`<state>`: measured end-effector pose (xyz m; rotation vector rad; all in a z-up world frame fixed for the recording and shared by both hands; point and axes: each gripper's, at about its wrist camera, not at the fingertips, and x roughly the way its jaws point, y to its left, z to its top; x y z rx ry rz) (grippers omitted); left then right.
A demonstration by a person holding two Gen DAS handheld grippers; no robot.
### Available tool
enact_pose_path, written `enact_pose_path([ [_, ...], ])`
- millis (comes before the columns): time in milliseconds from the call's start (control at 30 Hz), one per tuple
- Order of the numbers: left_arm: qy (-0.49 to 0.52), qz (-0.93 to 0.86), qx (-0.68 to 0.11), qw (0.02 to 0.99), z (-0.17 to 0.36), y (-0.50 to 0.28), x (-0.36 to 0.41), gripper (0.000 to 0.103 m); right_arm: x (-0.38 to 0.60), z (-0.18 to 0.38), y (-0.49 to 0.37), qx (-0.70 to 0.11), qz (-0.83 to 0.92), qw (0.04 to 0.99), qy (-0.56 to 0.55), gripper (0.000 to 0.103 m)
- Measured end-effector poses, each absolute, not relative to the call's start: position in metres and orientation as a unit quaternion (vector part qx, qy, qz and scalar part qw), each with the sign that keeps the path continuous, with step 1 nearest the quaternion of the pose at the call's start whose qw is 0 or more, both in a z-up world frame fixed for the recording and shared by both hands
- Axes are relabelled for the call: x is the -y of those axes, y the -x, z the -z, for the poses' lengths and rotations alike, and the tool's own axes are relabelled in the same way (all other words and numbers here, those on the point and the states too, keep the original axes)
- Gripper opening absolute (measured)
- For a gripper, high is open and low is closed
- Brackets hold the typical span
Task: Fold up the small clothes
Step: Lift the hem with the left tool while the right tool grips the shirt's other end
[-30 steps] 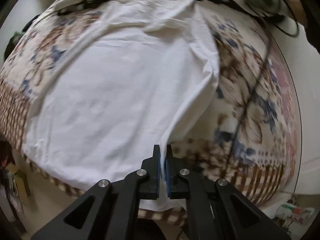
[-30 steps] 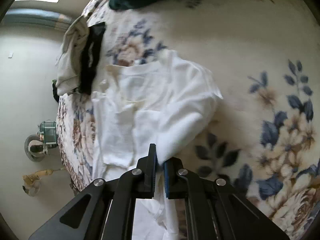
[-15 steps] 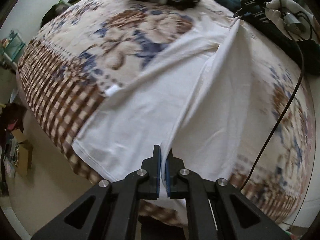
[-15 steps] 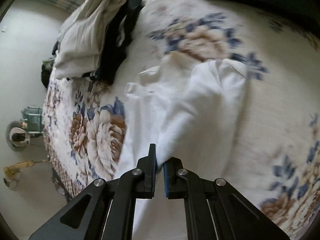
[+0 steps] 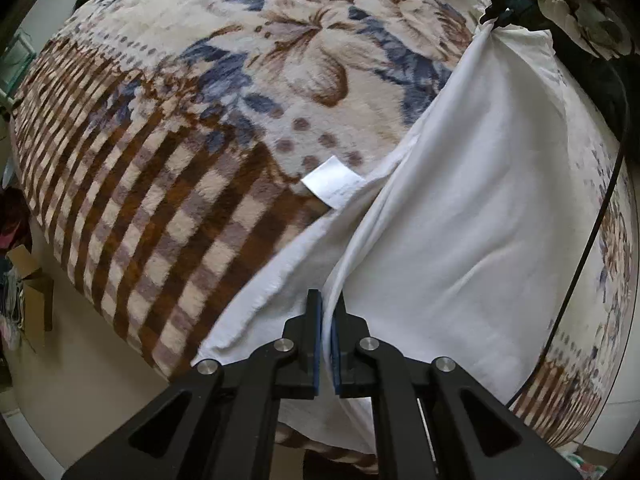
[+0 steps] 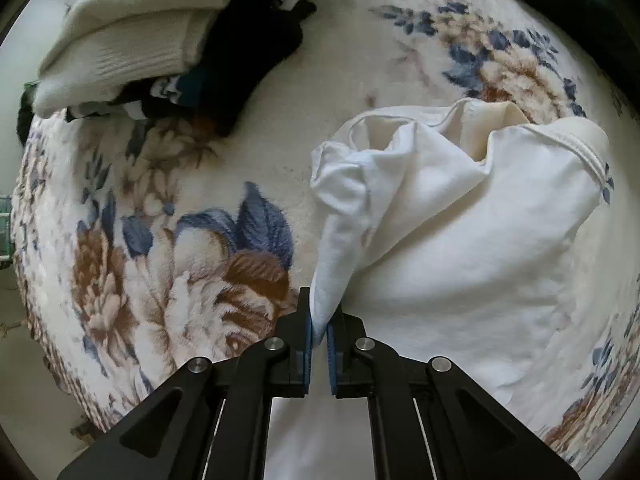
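Note:
A white T-shirt (image 5: 472, 208) lies on a floral and checked blanket (image 5: 192, 128), folded lengthwise over itself, with its care label (image 5: 333, 181) sticking out at the left edge. My left gripper (image 5: 327, 312) is shut on the shirt's hem edge near the blanket's front. In the right wrist view the shirt (image 6: 472, 240) shows its collar end bunched up, and my right gripper (image 6: 319, 320) is shut on a pinched fold of the shirt near the shoulder. The right gripper also shows in the left wrist view (image 5: 500, 16), far up, holding the cloth.
A pile of other clothes (image 6: 160, 40), cream and black, lies on the blanket (image 6: 160, 240) at the far left of the right wrist view. A black cable (image 5: 596, 224) runs along the blanket's right side. The floor and a cardboard box (image 5: 32, 296) lie beyond the bed edge.
Both grippers have carried the shirt's side across, folding it over itself. More bare blanket now shows on the left, and the care label has come into view.

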<state>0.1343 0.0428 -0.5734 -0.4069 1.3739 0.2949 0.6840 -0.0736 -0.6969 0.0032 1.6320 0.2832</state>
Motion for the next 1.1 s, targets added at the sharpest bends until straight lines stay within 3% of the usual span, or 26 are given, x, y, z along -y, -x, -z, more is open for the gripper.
enact_pose_path([
  [133,0.244,-0.134,-0.624,0.730,0.576,-0.122,-0.079,0.008,0.070,0.702,-0.685,-0.737,-0.115,0.667,0.004,0.009],
  [167,0.273,-0.134,-0.616,0.727,0.573,-0.116,-0.091,0.008,0.070,0.701,-0.685,-0.741,-0.122,0.660,-0.006,0.017],
  [200,0.296,-0.135,-0.610,0.722,0.569,-0.110,-0.103,0.016,0.070,0.698,-0.684,-0.745,-0.132,0.654,-0.018,0.038],
  [233,0.310,-0.140,-0.607,0.719,0.563,-0.104,-0.115,0.030,0.071,0.691,-0.682,-0.746,-0.145,0.649,-0.031,0.049],
  [267,0.314,-0.153,-0.602,0.718,0.555,-0.096,-0.127,0.033,0.074,0.682,-0.678,-0.741,-0.156,0.652,-0.038,0.068],
  [300,0.321,-0.157,-0.595,0.720,0.549,-0.091,-0.137,0.033,0.077,0.671,-0.673,-0.733,-0.164,0.659,-0.042,0.071],
  [433,0.329,-0.151,-0.593,0.719,0.524,-0.079,-0.163,0.035,0.098,0.623,-0.631,-0.709,-0.184,0.680,-0.038,0.071],
  [567,0.274,-0.097,-0.622,0.727,0.514,-0.095,-0.139,0.035,0.134,0.596,-0.554,-0.713,-0.180,0.674,-0.062,0.071],
  [833,0.152,-0.047,-0.699,0.697,0.571,-0.118,-0.074,0.035,0.204,0.637,-0.369,-0.770,-0.110,0.616,-0.124,0.071],
  [867,0.143,-0.042,-0.699,0.700,0.577,-0.118,-0.070,0.032,0.212,0.649,-0.352,-0.776,-0.101,0.607,-0.136,0.071],
  [933,0.116,-0.031,-0.700,0.704,0.584,-0.119,-0.064,0.005,0.224,0.671,-0.314,-0.786,-0.083,0.591,-0.163,0.071],
  [1100,0.097,-0.009,-0.694,0.713,0.587,-0.121,-0.066,0.002,0.239,0.722,-0.238,-0.806,-0.042,0.550,-0.215,0.067],
])
